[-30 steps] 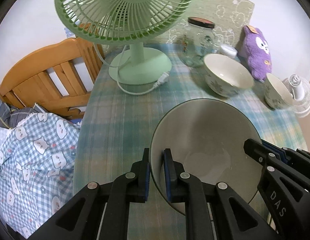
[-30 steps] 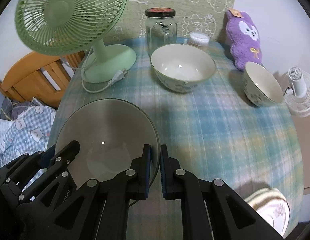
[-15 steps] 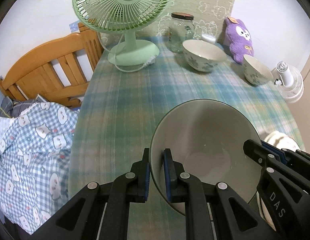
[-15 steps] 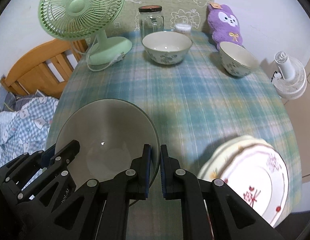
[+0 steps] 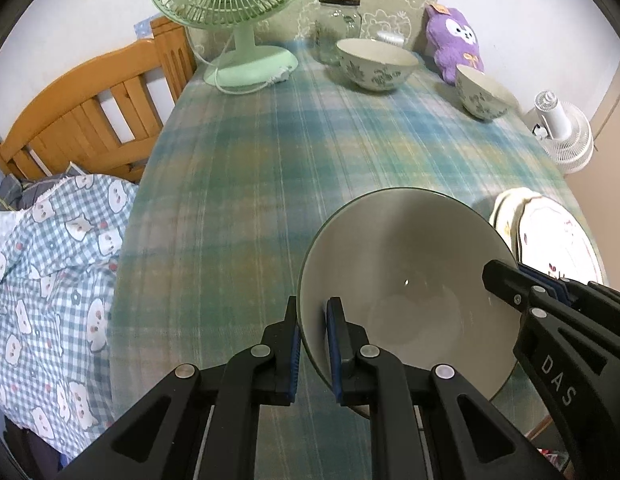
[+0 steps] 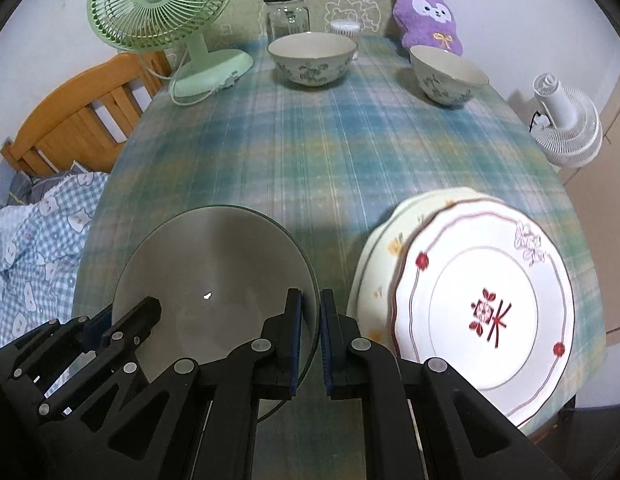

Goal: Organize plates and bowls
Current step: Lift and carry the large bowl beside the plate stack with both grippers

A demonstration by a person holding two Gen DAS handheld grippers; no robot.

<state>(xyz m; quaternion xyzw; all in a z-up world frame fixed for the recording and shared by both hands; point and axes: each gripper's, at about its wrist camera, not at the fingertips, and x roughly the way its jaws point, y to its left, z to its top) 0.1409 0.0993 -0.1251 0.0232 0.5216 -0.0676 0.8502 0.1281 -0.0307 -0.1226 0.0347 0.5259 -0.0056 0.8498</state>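
Observation:
I hold a large grey bowl [image 5: 406, 280] between both grippers above the near part of the table. My left gripper [image 5: 312, 320] is shut on its left rim. My right gripper [image 6: 311, 316] is shut on its right rim, and the bowl also shows in the right wrist view [image 6: 213, 280]. A white plate with a red flower [image 6: 486, 308] lies on a cream plate [image 6: 384, 240] at the near right, also seen in the left wrist view [image 5: 550, 236]. Two patterned bowls stand at the far side: a larger one [image 6: 312, 58] and a smaller one [image 6: 448, 74].
A green desk fan [image 6: 165, 12] with a loose cord stands at the far left. A glass jar [image 6: 287, 14] and a purple plush toy [image 6: 428, 16] are at the back. A white fan [image 6: 566, 120] stands off the table's right edge. A wooden bed frame [image 6: 81, 120] is left.
Both grippers have drawn back toward the near edge with the grey bowl. The stacked plates at the near right have come into full view and the far bowls look more distant.

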